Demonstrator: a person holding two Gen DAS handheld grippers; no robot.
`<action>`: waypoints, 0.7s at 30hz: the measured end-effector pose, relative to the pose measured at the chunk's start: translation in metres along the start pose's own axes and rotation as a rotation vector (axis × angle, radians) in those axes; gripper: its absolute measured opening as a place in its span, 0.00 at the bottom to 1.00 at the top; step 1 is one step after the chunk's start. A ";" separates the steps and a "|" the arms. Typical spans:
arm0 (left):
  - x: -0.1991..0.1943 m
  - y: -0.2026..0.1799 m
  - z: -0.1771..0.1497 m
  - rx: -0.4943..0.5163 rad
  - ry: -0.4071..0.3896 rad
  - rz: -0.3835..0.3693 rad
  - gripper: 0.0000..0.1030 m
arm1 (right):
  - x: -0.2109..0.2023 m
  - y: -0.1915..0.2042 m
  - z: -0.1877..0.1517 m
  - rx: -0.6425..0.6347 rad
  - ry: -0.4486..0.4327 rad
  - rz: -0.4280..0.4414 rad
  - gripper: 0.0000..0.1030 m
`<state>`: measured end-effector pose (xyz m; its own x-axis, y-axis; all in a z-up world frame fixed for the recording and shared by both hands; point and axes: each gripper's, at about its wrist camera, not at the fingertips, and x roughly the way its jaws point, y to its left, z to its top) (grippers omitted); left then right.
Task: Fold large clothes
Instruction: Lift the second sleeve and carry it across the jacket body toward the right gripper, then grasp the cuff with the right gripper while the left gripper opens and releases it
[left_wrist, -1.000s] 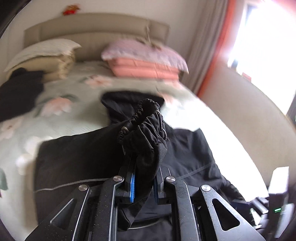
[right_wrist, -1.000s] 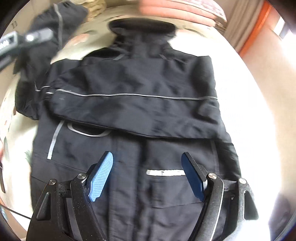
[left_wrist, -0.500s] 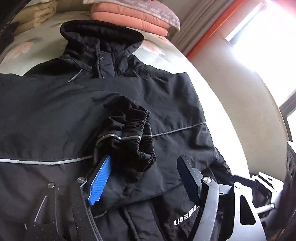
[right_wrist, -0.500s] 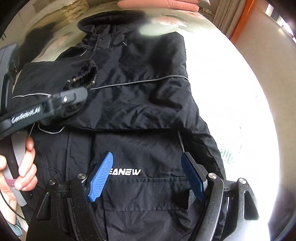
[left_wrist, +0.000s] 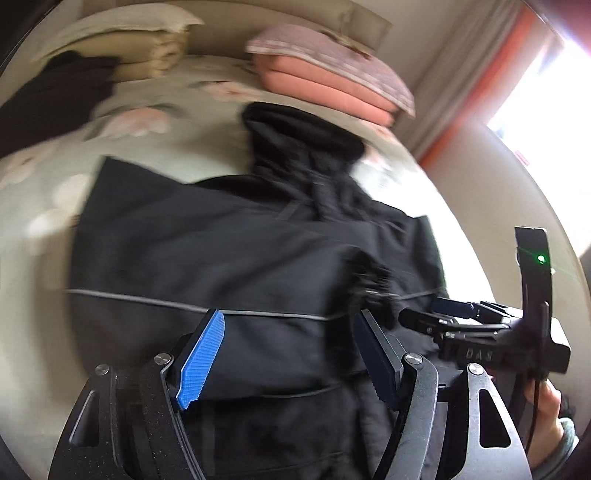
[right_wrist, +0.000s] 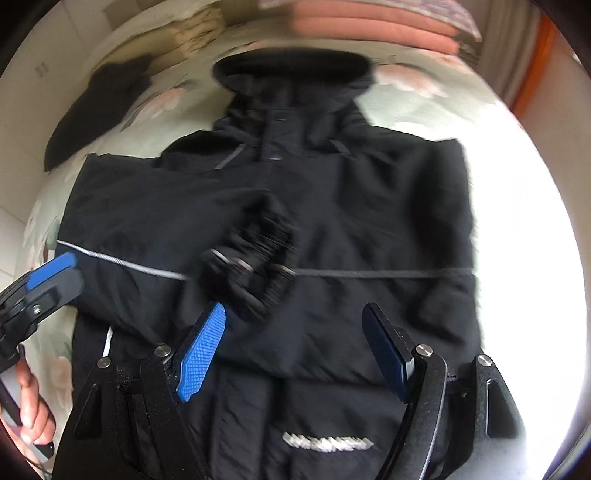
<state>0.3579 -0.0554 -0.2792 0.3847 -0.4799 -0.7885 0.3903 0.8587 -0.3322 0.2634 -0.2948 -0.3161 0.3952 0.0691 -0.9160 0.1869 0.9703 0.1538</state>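
Black jacket (right_wrist: 369, 221), grey piping; pale green floral bedspread (left_wrist: 166, 147); pink pillow (left_wrist: 325, 85); blue-padded tongs (right_wrist: 291, 350).

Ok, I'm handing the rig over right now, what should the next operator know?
Left gripper: jaws open, holding nothing.
Right gripper: jaws open, holding nothing, above the lower front.
Black jacket lies front-up on the floral bed, hood toward the pillows.
Done: one sleeve is folded across the chest, its cuff near the middle.
Left: the rest of the folding.
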 end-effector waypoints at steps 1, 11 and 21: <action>-0.003 0.011 0.000 -0.019 -0.003 0.023 0.72 | 0.008 0.003 0.004 0.010 0.015 0.019 0.77; -0.004 0.054 -0.008 -0.064 0.002 0.099 0.72 | 0.061 0.009 0.017 0.083 0.086 0.138 0.42; 0.009 0.031 0.013 -0.011 0.011 0.099 0.72 | -0.044 -0.019 0.019 0.011 -0.139 -0.036 0.23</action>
<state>0.3840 -0.0353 -0.2895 0.4122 -0.3904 -0.8232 0.3416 0.9039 -0.2576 0.2596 -0.3202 -0.2719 0.5088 0.0011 -0.8609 0.2124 0.9689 0.1268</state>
